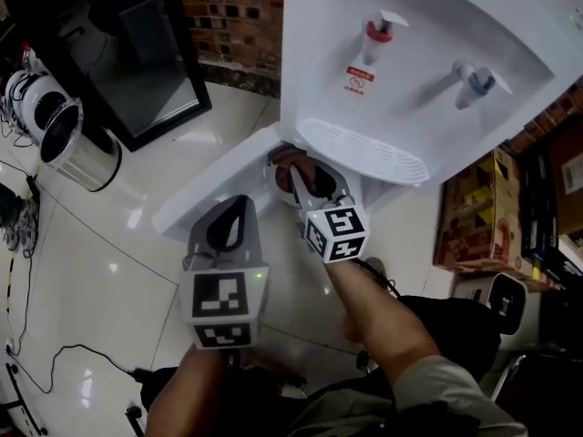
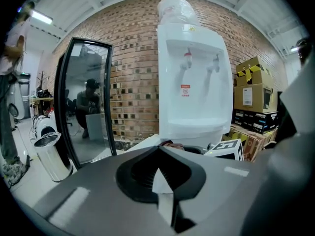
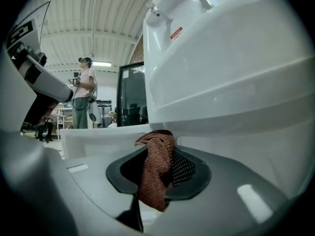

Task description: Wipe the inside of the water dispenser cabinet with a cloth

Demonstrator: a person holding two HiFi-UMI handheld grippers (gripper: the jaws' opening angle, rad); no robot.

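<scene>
The white water dispenser (image 1: pixel 428 53) stands ahead, its lower cabinet door (image 1: pixel 219 185) swung open to the left. My right gripper (image 1: pixel 305 176) sits at the cabinet mouth just under the drip tray, shut on a reddish-brown cloth (image 1: pixel 290 159). In the right gripper view the cloth (image 3: pixel 155 171) hangs bunched between the jaws of the right gripper (image 3: pixel 160 141), close against the dispenser's white body (image 3: pixel 231 82). My left gripper (image 1: pixel 239 206) hovers lower left beside the door, shut and empty. In its own view the left gripper (image 2: pixel 160 149) faces the dispenser (image 2: pixel 194 82). The cabinet's inside is hidden.
A metal bin (image 1: pixel 77 144) and a black-framed glass door (image 1: pixel 150 53) stand to the left by the brick wall. Cardboard boxes (image 1: pixel 474 212) are stacked at the right. A cable (image 1: pixel 55 362) trails over the tiled floor. A person (image 3: pixel 84 95) stands far off.
</scene>
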